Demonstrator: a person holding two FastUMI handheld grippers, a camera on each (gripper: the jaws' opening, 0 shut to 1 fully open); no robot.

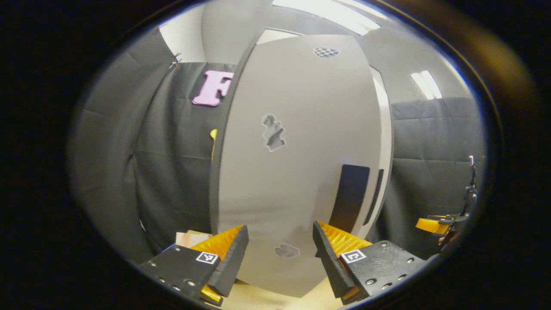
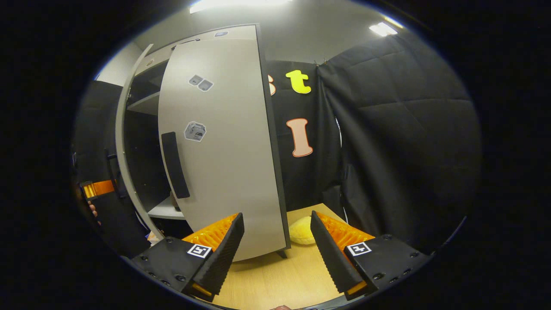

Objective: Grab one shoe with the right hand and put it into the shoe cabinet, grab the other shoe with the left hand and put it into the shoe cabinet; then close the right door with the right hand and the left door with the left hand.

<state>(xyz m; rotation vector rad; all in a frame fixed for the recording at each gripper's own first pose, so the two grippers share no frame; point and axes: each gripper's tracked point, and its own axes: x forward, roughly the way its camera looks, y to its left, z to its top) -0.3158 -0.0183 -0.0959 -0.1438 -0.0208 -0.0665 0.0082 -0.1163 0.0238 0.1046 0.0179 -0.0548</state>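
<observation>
Two cabinet doors fill the centre of the views, one in each. In the left gripper view, the left door (image 1: 297,163) occupies the middle of the frame as a pale grey panel, bearing a dark vertical handle (image 1: 351,196) at centre right and small stickers (image 1: 273,132) on its face. The left gripper (image 1: 280,254) sits at the bottom centre with its fingers apart and nothing between them, close in front of the door panel. At the far right edge of this view the other gripper appears, small and partly cut off.

In the right gripper view, the right door (image 2: 224,146) stands in the left half of the frame, swung partly ajar, so that the dark interior of the shoe cabinet (image 2: 144,142) and a pale shelf (image 2: 165,210) show at its left. A dark handle (image 2: 175,170) runs down the door's left part. The right gripper (image 2: 277,252) lies at the bottom centre, fingers spread and empty, above the wooden floor (image 2: 275,275). A pale yellow soft object (image 2: 301,230) rests on the floor just right of the door's lower corner. The shoes cannot be made out inside the cabinet.
</observation>
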